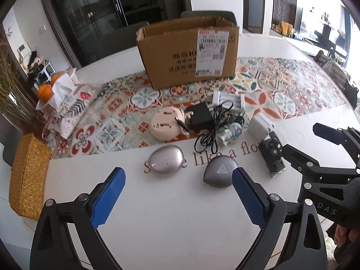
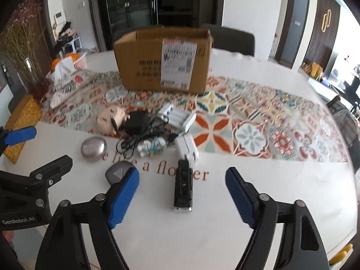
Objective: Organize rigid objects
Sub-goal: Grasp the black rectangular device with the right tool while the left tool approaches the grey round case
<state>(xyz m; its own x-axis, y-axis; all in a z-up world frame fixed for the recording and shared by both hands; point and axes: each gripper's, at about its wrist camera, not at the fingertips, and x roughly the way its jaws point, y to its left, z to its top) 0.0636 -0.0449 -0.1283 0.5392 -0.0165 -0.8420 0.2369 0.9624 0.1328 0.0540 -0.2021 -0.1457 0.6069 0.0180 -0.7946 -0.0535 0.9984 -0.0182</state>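
Left gripper [image 1: 178, 180], blue-padded, jaws spread wide and holding nothing, hovers above the white round table [image 1: 168, 220]. Right gripper [image 2: 182, 185], likewise spread and unloaded, hovers with the black rectangular device [image 2: 183, 186] lying flat between its 2 pads, untouched.

Only the left view shows the dark grey teardrop case with a triangle mark [image 1: 220, 173] entire, just beside the left gripper's right pad; the right view hides part of it behind a pad. Beyond it lie the silver oval case [image 1: 166, 160], a white blocky adapter [image 2: 186, 147], a small white-and-blue figurine [image 1: 229, 133] and a black power brick with tangled cable [image 1: 202, 121], near a pink round toy [image 1: 165, 123] and a white battery charger [image 2: 180, 117].

Farthest, an open brown cardboard box [image 1: 189, 51] stands on the patterned tile-print runner [image 2: 247, 121]. Only the right view shows the runner's bare stretch to the right. A woven yellow basket [image 1: 28, 175] sits at the table's left edge.
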